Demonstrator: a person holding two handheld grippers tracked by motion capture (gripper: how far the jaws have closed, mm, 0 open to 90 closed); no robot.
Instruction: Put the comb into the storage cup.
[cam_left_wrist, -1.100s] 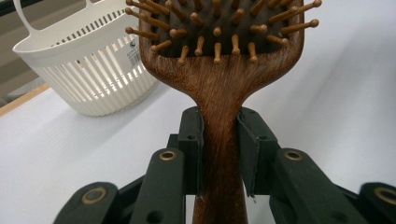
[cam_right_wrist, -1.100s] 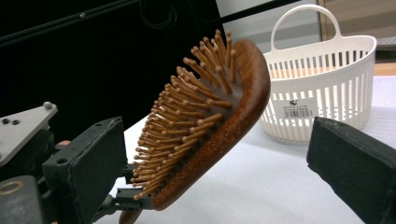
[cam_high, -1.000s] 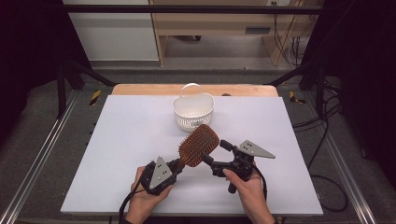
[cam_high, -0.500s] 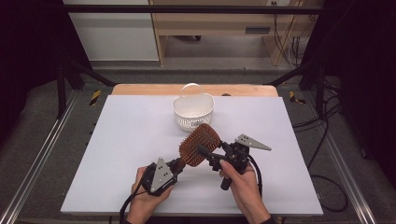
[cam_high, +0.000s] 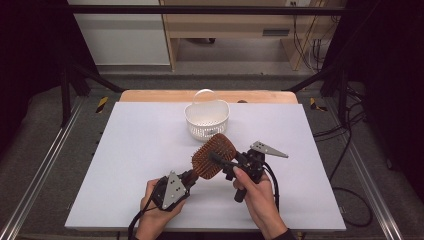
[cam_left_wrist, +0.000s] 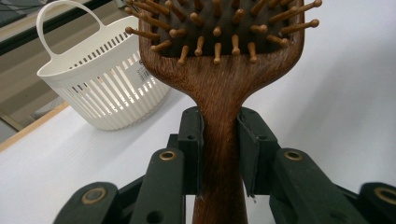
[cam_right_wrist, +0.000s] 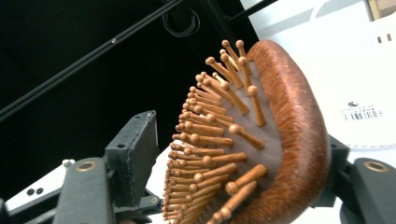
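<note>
The left gripper (cam_high: 186, 178) had its fingers (cam_left_wrist: 191, 140) clenched on the handle of the wooden hairbrush (cam_high: 214, 156), one pad pressed to each side of the narrow neck just below the brush head. In the left gripper view the handle ran straight up between those fingers and the bristled face looked toward the camera. The brush was held above the counter (cam_high: 130, 150), its head rising up and away from the left fingers toward the right gripper (cam_high: 225, 162).

The right gripper's fingers (cam_right_wrist: 135, 149) straddled the brush head, one in front of the bristles and one behind the wooden back. They had just been closing, with the head between them. In the right gripper view a gap remained between the bristle tips and the finger on that side; the other finger sat close against the back of the head, and I could not tell whether it touched. So the right fingers were not yet grasping.

The white slatted basket (cam_high: 206, 120) stood on the counter beyond the brush head, well clear of both sets of fingers, its handle upright.
</note>
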